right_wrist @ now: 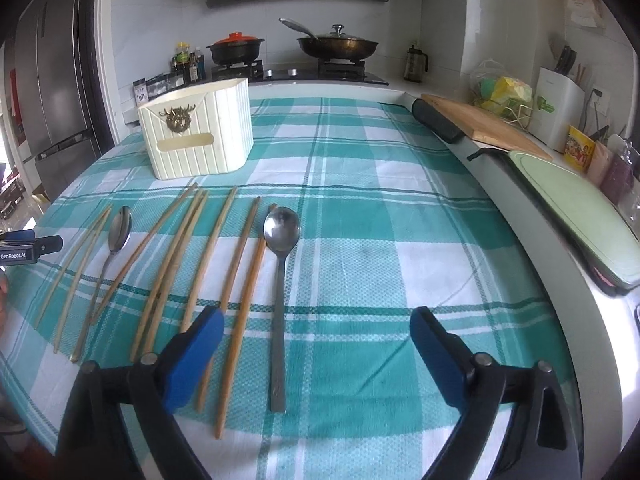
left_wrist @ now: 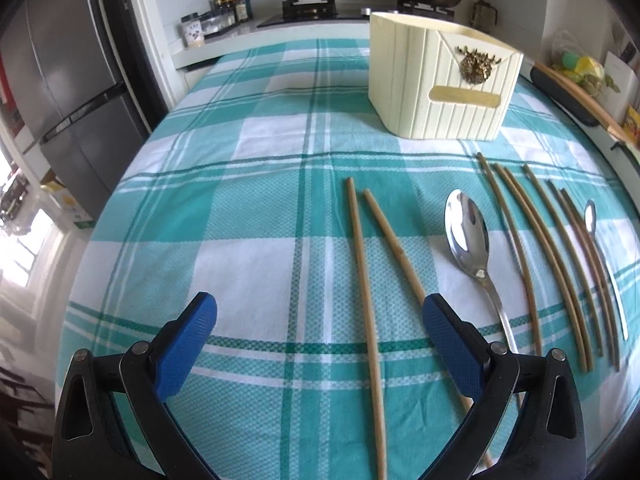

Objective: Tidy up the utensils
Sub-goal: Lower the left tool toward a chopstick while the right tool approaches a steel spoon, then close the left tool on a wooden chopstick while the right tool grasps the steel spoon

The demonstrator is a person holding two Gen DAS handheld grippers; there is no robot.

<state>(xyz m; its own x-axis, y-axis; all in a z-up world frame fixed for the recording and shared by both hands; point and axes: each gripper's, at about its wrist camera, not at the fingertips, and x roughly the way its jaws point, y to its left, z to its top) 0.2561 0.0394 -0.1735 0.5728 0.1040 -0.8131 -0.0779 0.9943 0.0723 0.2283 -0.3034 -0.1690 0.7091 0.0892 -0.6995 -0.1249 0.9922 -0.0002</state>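
Note:
Several wooden chopsticks and two steel spoons lie side by side on a teal plaid tablecloth (left_wrist: 256, 208). A cream holder box (left_wrist: 440, 76) stands behind them; it also shows in the right wrist view (right_wrist: 200, 132). My left gripper (left_wrist: 320, 308) is open and empty above the near ends of a pale chopstick pair (left_wrist: 362, 264), with a large spoon (left_wrist: 468, 232) to its right. My right gripper (right_wrist: 316, 320) is open and empty, with the other large spoon (right_wrist: 280, 248) lying between its fingers and several chopsticks (right_wrist: 236, 264) to the left.
A stove with a black pot (right_wrist: 236, 50) and a pan (right_wrist: 338, 46) is on the counter behind the table. A wooden cutting board (right_wrist: 480, 128) and a green board (right_wrist: 576, 212) lie along the right counter. A fridge (left_wrist: 68, 80) stands at the left.

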